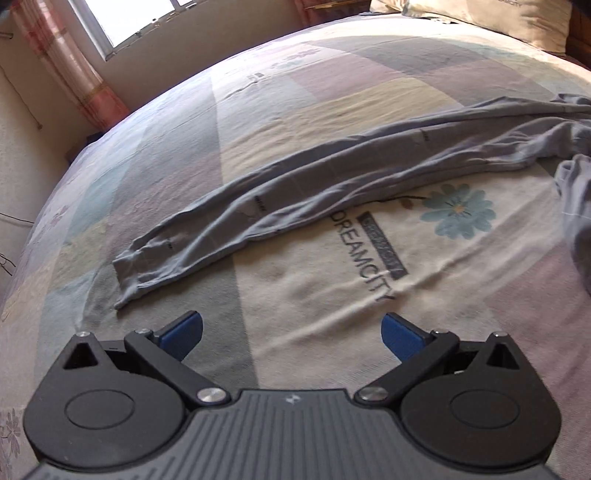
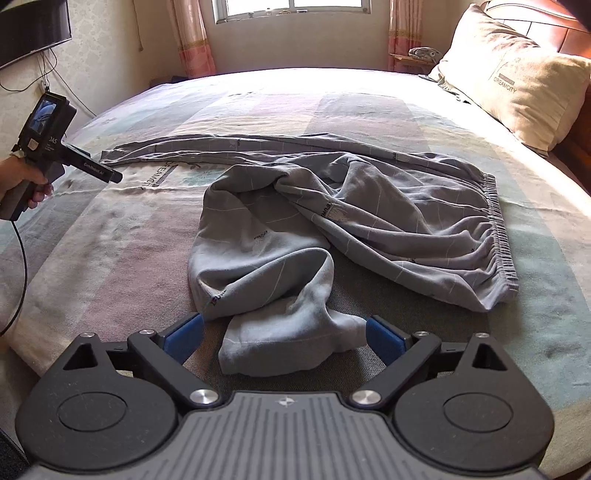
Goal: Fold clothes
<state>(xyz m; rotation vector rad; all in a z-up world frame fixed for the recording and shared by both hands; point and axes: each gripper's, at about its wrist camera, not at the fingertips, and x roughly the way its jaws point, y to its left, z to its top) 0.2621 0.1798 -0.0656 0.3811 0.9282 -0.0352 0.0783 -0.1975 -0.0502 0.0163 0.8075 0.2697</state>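
My right claw (image 2: 283, 338): blue pads spread apart, straddling near cuff of grey trousers (image 2: 343, 218), not clamped. My left claw (image 1: 291, 332): pads wide apart, holding nothing, above bed (image 1: 332, 277). Ahead of it: other trouser leg stretched flat across sheet. Waistband lies right of crumpled middle. Farther: pillow (image 2: 517, 74) by headboard, window (image 2: 295, 7).
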